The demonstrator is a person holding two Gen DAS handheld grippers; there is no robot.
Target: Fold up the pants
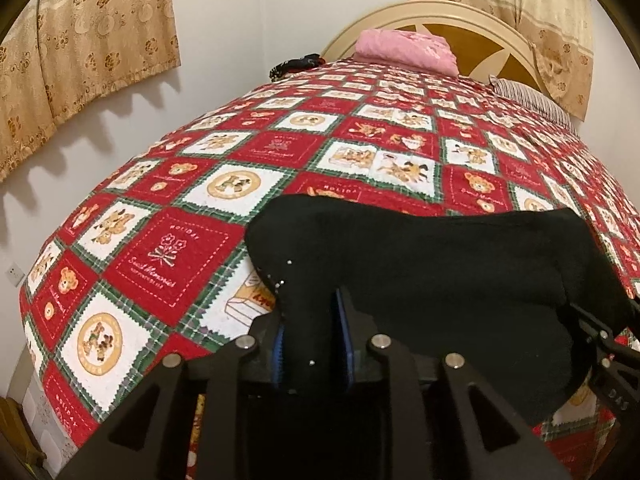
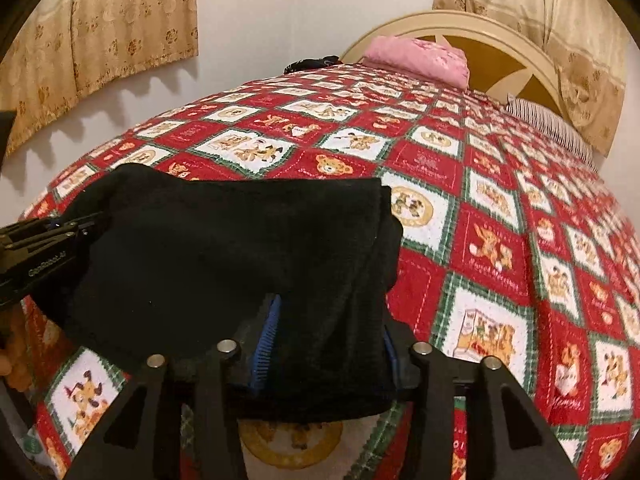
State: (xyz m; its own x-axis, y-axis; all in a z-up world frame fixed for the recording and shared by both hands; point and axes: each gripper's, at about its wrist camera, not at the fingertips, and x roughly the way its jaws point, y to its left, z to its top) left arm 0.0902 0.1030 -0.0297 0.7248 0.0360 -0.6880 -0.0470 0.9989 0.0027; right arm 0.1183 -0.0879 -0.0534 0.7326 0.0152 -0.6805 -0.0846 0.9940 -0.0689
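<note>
The black pants lie bunched in a folded heap on the near part of a bed, over its red, white and green bear-patterned quilt, with a gripper at each end of the heap. The left gripper has a fold of the black cloth between its blue-lined fingers, set narrow; whether the pads press on the cloth cannot be told. The right gripper stands wider, a thicker fold of the pants between its blue pads, and here too the contact is hidden by the cloth. The left wrist view alone shows the heap's left end, rounded and dotted with a few small white specks, and the right gripper's black frame at the picture's right edge. The right wrist view alone shows the heap's right end, a straight layered edge hanging down toward the quilt, and the left gripper coming in from the left edge with part of a hand below it. Beyond the pants the quilt runs flat and bare up to the far end of the bed, where a pink folded cloth and a striped pillow sit before a rounded cream headboard. A small dark bundle lies at the far left corner. Beige flowered curtains hang on the white wall to the left and behind the headboard.
</note>
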